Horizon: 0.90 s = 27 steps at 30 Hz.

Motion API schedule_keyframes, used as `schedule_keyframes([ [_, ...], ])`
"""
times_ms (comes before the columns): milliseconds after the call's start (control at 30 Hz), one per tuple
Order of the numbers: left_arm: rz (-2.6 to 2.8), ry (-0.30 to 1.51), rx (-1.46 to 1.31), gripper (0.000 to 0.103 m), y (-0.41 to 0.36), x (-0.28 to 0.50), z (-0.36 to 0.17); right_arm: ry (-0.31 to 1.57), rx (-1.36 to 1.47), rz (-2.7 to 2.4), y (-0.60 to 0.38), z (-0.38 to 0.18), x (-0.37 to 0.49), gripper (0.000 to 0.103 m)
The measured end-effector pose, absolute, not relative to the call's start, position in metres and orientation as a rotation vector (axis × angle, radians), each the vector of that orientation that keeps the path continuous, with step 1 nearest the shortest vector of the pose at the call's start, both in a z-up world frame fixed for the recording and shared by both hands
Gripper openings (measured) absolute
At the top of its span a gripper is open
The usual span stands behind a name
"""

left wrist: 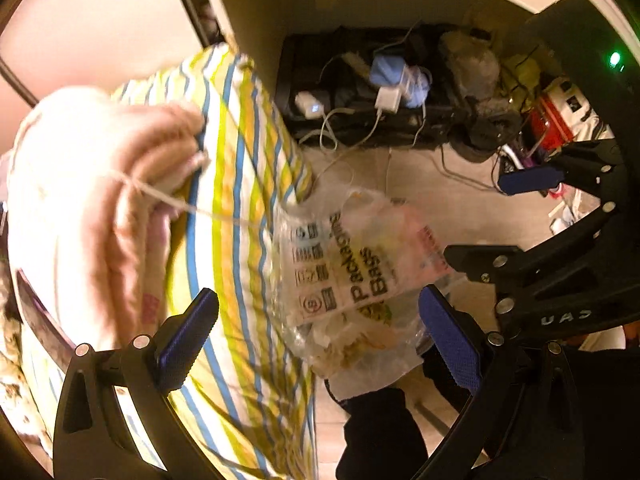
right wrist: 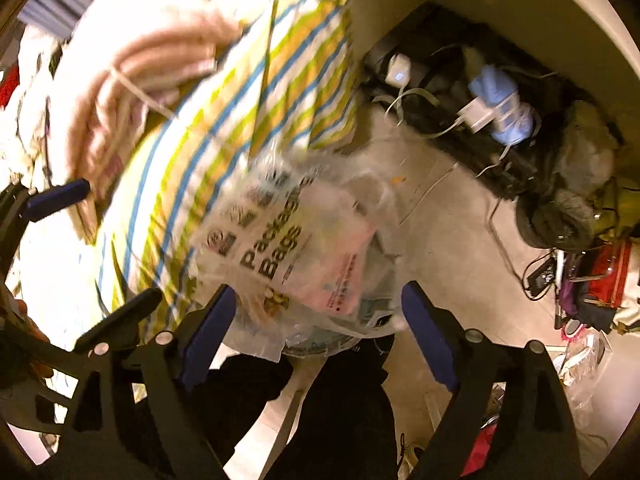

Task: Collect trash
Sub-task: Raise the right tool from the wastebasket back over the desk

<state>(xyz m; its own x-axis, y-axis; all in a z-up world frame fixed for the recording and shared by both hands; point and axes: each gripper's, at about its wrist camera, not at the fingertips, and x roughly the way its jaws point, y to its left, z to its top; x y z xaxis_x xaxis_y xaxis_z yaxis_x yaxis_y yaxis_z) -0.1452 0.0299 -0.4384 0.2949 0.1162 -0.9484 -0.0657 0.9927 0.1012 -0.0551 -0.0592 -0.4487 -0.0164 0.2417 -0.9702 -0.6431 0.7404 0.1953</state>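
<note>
yellow-blue striped pillow, clear printed bag

Floor: cables, black case, clutter pile.

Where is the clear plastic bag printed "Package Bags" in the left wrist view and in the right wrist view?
Left wrist view: clear plastic bag, centre, slightly right, beside the striped cloth.
Right wrist view: the bag, centre, just above the open fingers.
Shared landmark: the striped cloth, to the bag's left in both.
</note>
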Motion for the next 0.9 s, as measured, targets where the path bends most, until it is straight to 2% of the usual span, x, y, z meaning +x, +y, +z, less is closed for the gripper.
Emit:
schedule_keyframes([
  [567, 0.096, 1.072, 0.126, 0.097, 0.003, -0.075, -0.292, 1.095, -0.18, 0.58, -0.126, -0.267, -0.003, 0.082],
  [900, 0.03, 0.952, 0.172, 0.097, -0.042, -0.019, -0.217, 0.951, -0.131, 0.486, -0.174, -0.203, 0.031, 0.082],
])
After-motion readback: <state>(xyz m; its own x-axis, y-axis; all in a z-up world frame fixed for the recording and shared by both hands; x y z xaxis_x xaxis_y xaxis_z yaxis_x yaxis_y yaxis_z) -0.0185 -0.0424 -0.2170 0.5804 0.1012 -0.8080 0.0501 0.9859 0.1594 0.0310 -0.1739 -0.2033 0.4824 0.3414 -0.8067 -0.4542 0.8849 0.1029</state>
